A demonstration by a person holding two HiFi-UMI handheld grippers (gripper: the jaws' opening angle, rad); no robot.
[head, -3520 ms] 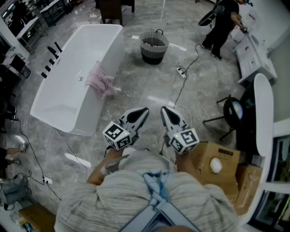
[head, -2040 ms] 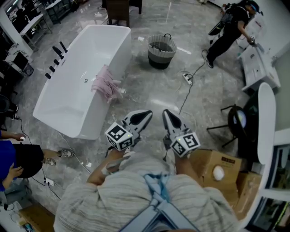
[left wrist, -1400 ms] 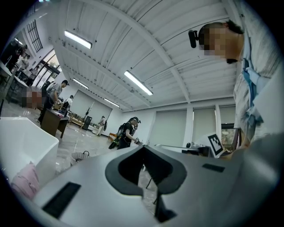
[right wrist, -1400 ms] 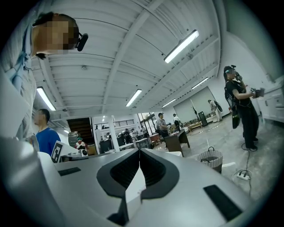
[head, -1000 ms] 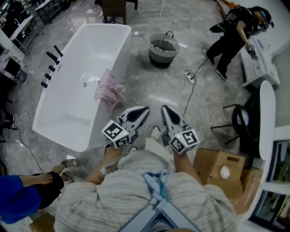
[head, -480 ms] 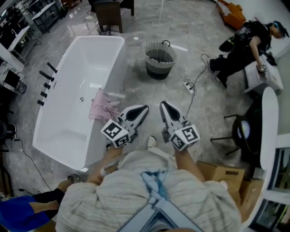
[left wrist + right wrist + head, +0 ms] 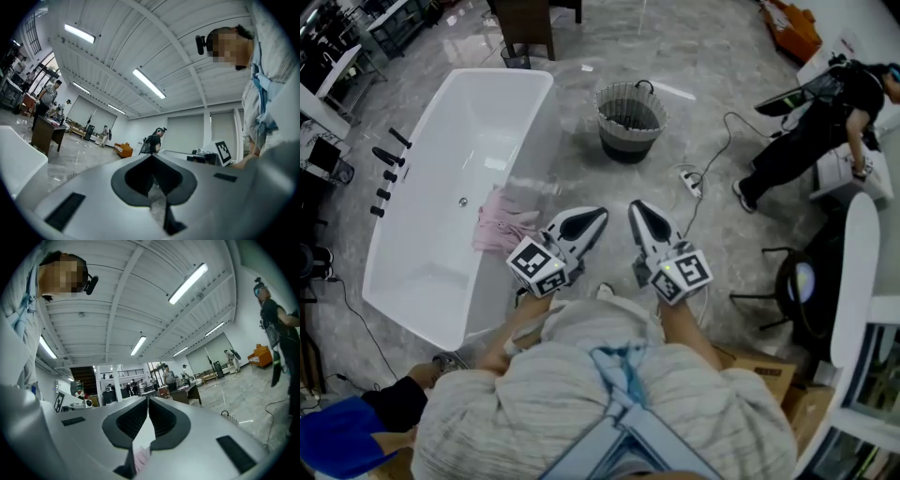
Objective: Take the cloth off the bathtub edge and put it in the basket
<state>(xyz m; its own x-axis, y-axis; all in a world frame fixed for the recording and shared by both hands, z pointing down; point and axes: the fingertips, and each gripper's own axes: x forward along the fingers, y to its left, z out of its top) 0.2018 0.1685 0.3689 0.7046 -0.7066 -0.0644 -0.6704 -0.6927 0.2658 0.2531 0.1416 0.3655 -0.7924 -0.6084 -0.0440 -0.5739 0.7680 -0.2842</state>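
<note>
Pink crumpled cloth [image 7: 497,221] draped over right long rim of white oblong bathtub [image 7: 450,131]. Round woven basket [image 7: 627,120] on floor, right of tub's far end. Left tool [image 7: 596,216] just right of cloth; right tool [image 7: 636,208] beside it.

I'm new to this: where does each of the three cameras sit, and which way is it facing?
Head view: on the person's head, facing steeply down at the bathtub, pink cloth and basket; shows the shirt, left gripper, right gripper.
Left gripper view: on the left gripper, tilted up at the ceiling; shows its shut jaws and the shirt.
Right gripper view: on the right gripper, tilted up too; shows shut jaws, shirt.
Shared: both gripper views show ceiling lights.
</note>
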